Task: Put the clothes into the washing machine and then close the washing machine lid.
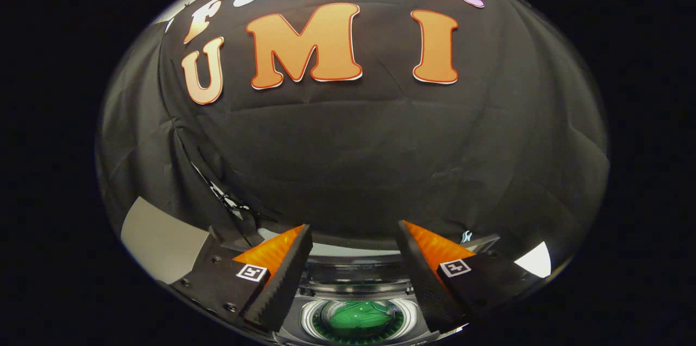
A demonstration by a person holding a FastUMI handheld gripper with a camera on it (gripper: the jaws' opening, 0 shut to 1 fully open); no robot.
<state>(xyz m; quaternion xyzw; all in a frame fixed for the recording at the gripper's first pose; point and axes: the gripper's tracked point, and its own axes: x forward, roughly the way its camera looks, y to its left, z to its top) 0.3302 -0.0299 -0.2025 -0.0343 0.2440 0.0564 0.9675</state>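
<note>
My gripper [353, 234] is open, with a wide gap between its two fingers [283, 275] and nothing held. Below and between the fingers lies the washing machine [356, 280], seen from above. Its round drum opening [359, 320] has a pale ring around it. Green clothes [356, 316] lie inside the drum. The gripper hangs above the machine and points toward the booth's back wall. I cannot make out the lid's position from here.
Black cloth wall [353, 161] rises just beyond the machine. A grey panel [157, 237] stands at the left beside the machine, and a small white patch [535, 260] shows at the right. Thin cables [225, 199] hang by the left wall seam.
</note>
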